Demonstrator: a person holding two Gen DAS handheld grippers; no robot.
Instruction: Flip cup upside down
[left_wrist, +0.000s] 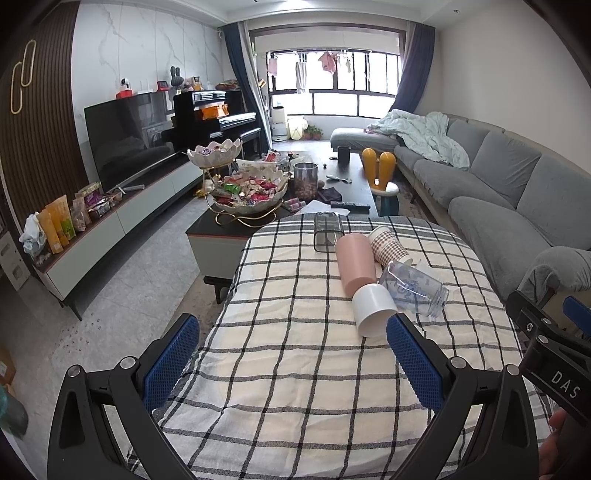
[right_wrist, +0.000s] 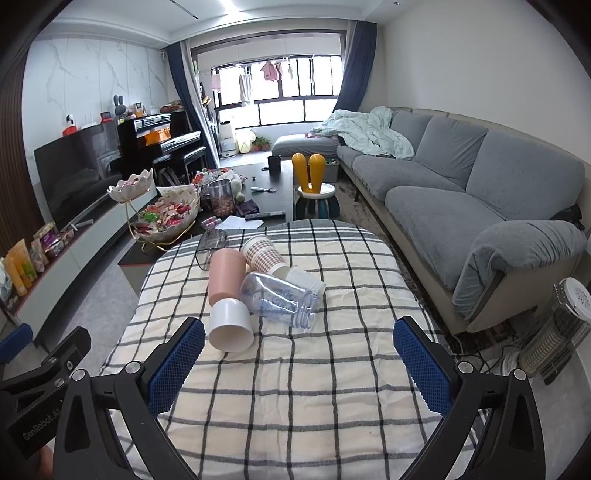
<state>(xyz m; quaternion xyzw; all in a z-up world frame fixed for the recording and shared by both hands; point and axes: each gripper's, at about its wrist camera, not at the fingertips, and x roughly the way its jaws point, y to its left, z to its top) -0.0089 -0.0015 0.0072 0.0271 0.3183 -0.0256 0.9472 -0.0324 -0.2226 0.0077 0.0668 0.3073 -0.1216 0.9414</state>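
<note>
So both claws are hanging over the near end of the desk (left_wrist: 295, 369), which is wearing a white cloth with dark checks. The left claw (left_wrist: 293, 354) is spread wide with nothing between its blue pads, and the right claw (right_wrist: 299, 360) is sitting wide too, also gripping nothing. In the left wrist view the right one is poking in at around 3 o'clock.

The cups are all lying in a heap toward the far middle of the desk. The white cup (left_wrist: 373, 308) is lying on its side closest to the claws, mouth facing the cameras, roughly at 12 o'clock from the left claw and just beside its right pad in that view. In the right wrist view the same white cup (right_wrist: 231, 325) is sitting at about 11 o'clock, near the left pad. Its bottom is touching the pink cup (left_wrist: 356, 264), which is lying on its side right behind it. At 3 o'clock from the white cup a clear bottle (left_wrist: 415, 288) with blue print is lying tipped over. Behind those, a checkered paper cup (left_wrist: 388, 245) is lying down too, and a dark see-through cup (left_wrist: 327, 230) is resting on its side at the far edge.

Past the desk, a coffee table (left_wrist: 354, 184) is carrying a snack bowl (left_wrist: 251, 195), and a grey sofa (right_wrist: 461, 192) is running along the 2 o'clock side.
</note>
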